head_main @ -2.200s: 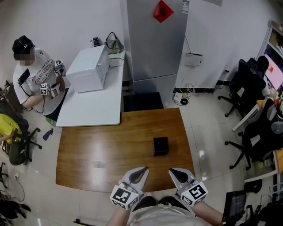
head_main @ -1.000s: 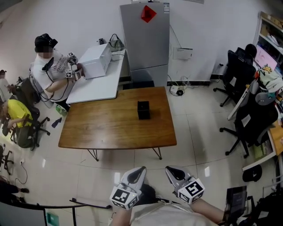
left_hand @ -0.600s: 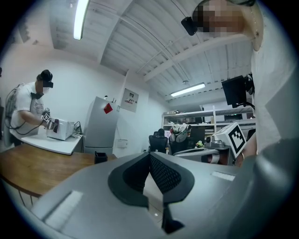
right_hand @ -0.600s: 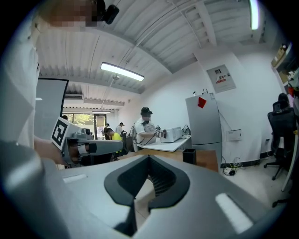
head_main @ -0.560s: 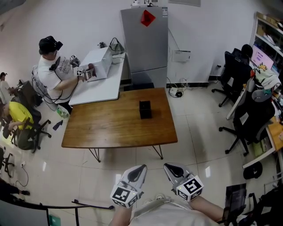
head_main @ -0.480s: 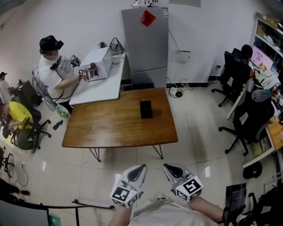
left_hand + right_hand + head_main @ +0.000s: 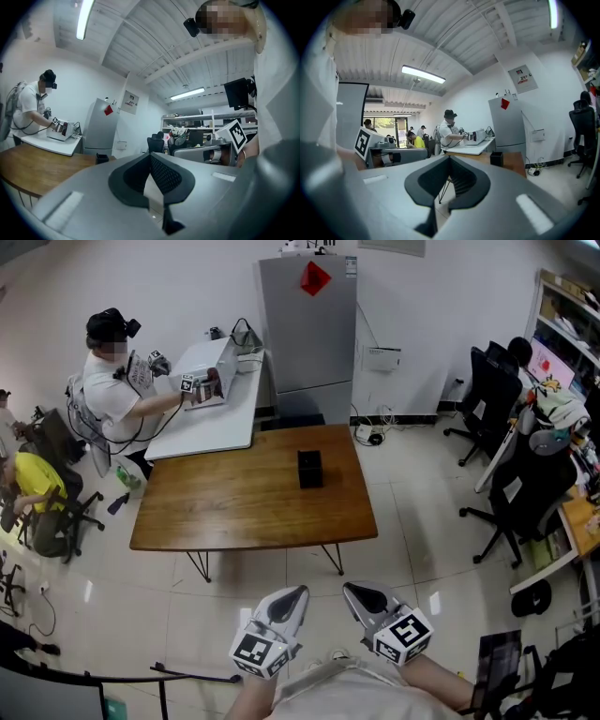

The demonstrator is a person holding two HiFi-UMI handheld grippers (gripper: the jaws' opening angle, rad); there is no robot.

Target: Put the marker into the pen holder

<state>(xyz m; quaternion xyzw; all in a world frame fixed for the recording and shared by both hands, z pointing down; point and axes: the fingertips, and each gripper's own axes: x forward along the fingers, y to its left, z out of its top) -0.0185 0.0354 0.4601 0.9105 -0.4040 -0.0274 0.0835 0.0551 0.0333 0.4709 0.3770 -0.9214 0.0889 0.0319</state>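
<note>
Down at the bottom edge of the head view, the left gripper (image 7: 298, 592) and the right gripper (image 7: 349, 590) sit side by side close to the person's body, both tips aimed toward the wooden table (image 7: 234, 512). The black pen holder (image 7: 309, 469) stands on that table, toward its far right part, well apart from both grippers, with a stretch of tiled floor (image 7: 394, 549) between. No marker shows on the table top, on the floor or at either gripper. It may be inside the holder already or out of frame, and this view cannot settle which.

Along the left gripper view, the dark pads meet at their tips with nothing between them — pressed together and empty. The pen holder (image 7: 102, 158) appears small on the table's far end, off to the left of the jaw line.

Along the right gripper view, the jaws are likewise closed on nothing. The holder (image 7: 496, 159) stands to the right of the tips, distant, at the table's near corner.

As a judgement, no working step is in hand: the person stands clear of the table, either done or not yet begun. If the marker has yet to go in, the next move calls for finding it, stepping in to the table and opening one pair of jaws to take it by the barrel.
</note>
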